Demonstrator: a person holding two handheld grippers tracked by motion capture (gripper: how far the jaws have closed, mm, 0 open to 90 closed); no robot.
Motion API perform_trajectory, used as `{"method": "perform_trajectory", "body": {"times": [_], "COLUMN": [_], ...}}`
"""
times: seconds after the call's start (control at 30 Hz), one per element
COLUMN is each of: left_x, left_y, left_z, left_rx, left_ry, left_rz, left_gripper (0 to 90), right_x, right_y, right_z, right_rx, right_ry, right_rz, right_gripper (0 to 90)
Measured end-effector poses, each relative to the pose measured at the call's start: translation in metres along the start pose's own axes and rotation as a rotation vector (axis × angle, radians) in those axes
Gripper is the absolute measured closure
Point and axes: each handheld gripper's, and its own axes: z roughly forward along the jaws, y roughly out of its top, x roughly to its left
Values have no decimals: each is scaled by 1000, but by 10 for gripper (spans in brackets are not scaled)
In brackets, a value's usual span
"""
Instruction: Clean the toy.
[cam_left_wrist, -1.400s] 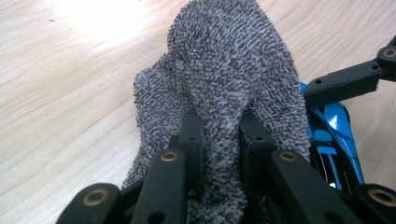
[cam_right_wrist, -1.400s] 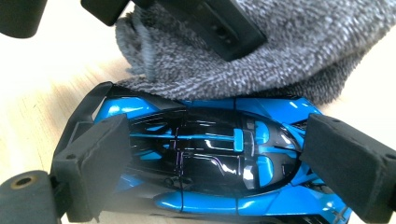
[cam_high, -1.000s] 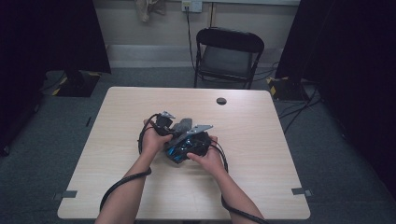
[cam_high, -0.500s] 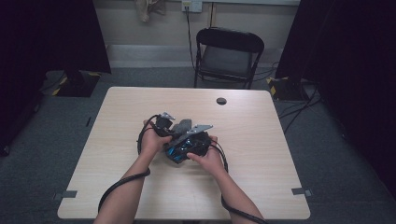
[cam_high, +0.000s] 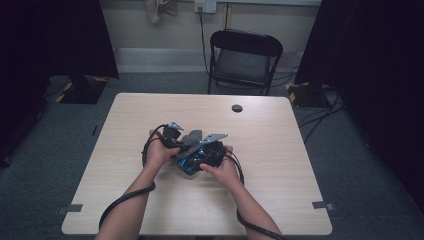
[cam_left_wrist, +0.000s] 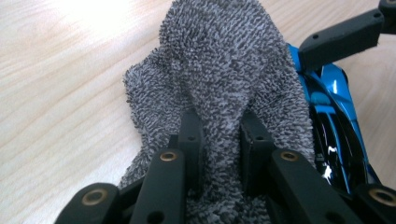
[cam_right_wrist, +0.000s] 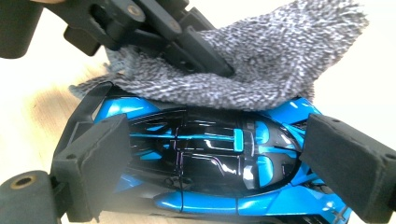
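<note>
Right gripper view showed your right tool (cam_right_wrist: 224, 154) clamped across the glossy blue-and-black toy car (cam_right_wrist: 210, 163), which sat mid-way on the pale wooden table (cam_high: 280, 150). Your left tool (cam_left_wrist: 219, 140) was pinched shut on the grey fluffy terry cloth (cam_left_wrist: 224, 70), draped over the car's far side. I'd have kept that clamp steady and wiped lightly so the car didn't twist.
</note>
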Motion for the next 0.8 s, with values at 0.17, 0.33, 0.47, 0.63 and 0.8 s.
{"method": "perform_trajectory", "body": {"times": [0.17,0.33,0.47,0.63,0.8], "left_x": [2,3,4,7,7], "left_y": [-5,-10,-15,-22,-29], "left_z": [-5,-10,-15,-22,-29], "left_rx": [-2,2,4,7,11], "left_ry": [-12,-16,-25,-37,-42], "left_rz": [-6,-7,-18,-27,-28], "left_gripper": [743,743,743,743,743], "right_x": [0,0,1,1,1], "right_y": [0,0,-1,0,0], "right_z": [0,0,0,0,0], "right_rx": [-2,0,-4,-1,-1], "right_ry": [0,-1,-1,-1,-3], "right_rz": [-1,1,1,2,2], "right_gripper": [76,76,76,76,76]}}
